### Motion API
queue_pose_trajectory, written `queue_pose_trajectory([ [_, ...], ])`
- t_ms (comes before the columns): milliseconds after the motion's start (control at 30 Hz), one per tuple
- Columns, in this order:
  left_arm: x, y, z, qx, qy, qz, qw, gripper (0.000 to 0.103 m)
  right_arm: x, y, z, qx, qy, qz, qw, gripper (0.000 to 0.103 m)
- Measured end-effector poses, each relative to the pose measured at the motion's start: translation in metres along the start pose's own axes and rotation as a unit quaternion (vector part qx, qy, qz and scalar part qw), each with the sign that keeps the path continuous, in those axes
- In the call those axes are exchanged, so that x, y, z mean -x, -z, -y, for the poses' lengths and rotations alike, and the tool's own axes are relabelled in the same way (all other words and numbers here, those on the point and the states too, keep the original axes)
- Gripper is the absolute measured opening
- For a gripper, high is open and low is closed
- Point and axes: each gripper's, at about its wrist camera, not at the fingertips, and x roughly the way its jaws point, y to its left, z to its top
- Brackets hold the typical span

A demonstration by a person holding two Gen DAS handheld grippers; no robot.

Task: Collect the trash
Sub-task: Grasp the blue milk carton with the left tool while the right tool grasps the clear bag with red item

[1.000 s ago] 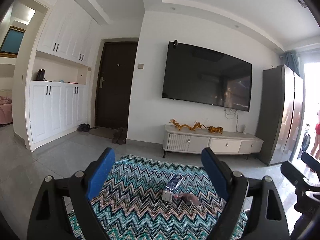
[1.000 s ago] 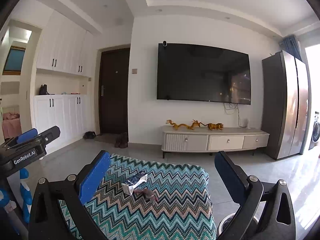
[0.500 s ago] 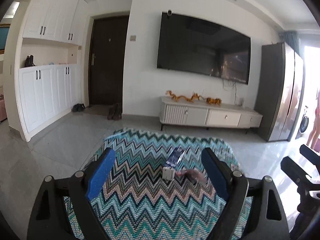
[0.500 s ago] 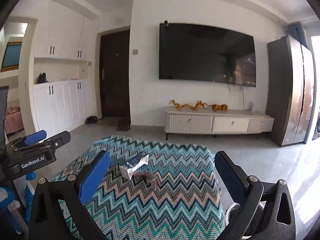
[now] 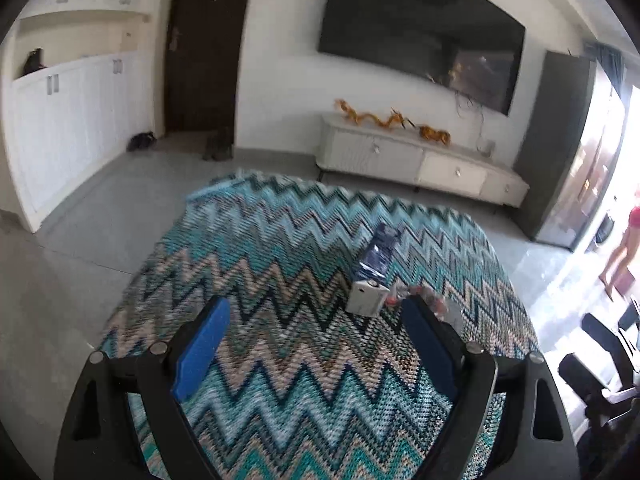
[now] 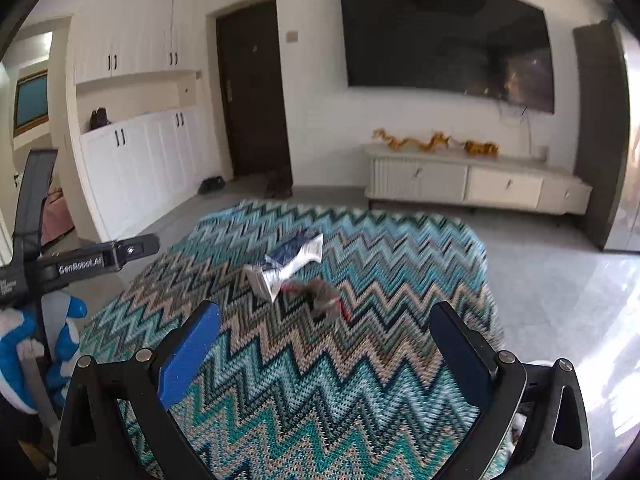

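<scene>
Both grippers — left gripper [image 5: 316,326], right gripper [image 6: 324,330] — hover with fingers spread and empty over the zigzag table [image 6: 360,380]; wrappers [image 6: 286,266] lie mid-table, unobstructed.

Both cameras have pitched downward over the last second; the ceiling has left both views, and the television [image 5: 420,36] now sits at the top edge of the left wrist view. The zigzag cloth [image 5: 280,280] fills far more of each view than before. The left gripper [image 5: 316,344] has closed in on the trash; the small white box [image 5: 366,298] and the dark blue wrapper [image 5: 378,252], formerly low and small between the fingers, now lie just ahead of the right-hand finger [image 5: 428,348]. The right gripper [image 6: 324,356] has likewise advanced; the white and blue wrapper [image 6: 292,266] and the crumpled reddish wrapper [image 6: 324,296] appear larger and nearer its centre line.
</scene>
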Motion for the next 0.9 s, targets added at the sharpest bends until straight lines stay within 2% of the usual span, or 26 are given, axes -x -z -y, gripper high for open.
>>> queue_pose_trajectory([
  [167,-0.055,-0.012,0.021,-0.033,0.036,-0.047,0.9977,0.088,-0.042,0.004,0.012,0.0,-0.028,-0.039,0.999,0.094],
  [267,-0.09,-0.02,0.028,-0.036,0.05,-0.074,0.9953,0.088,-0.069,0.003,0.018,0.005,-0.042,-0.058,0.997,0.092],
  [333,-0.116,-0.025,0.03,-0.037,0.062,-0.093,0.993,0.087,-0.089,0.002,0.022,0.014,-0.048,-0.074,0.996,0.085],
  [400,-0.141,-0.03,0.034,-0.039,0.078,-0.112,0.9899,0.087,-0.11,0.002,0.025,0.02,-0.052,-0.092,0.994,0.083],
  [467,-0.158,-0.035,0.038,-0.045,0.086,-0.123,0.9876,0.087,-0.13,0.003,0.028,0.025,-0.062,-0.108,0.992,0.078],
  [600,-0.184,-0.037,0.044,-0.051,0.094,-0.144,0.9838,0.087,-0.159,0.001,0.029,0.033,-0.073,-0.128,0.989,0.075],
  [667,-0.191,-0.036,0.042,-0.047,0.095,-0.149,0.9831,0.083,-0.169,-0.002,0.029,0.032,-0.081,-0.135,0.987,0.073],
  [800,-0.206,-0.034,0.03,-0.017,0.113,-0.165,0.9797,0.066,-0.183,-0.006,0.027,0.039,-0.086,-0.146,0.985,0.07],
  [900,-0.206,-0.033,0.023,-0.007,0.115,-0.162,0.98,0.057,-0.193,-0.005,0.025,0.042,-0.09,-0.158,0.982,0.064],
])
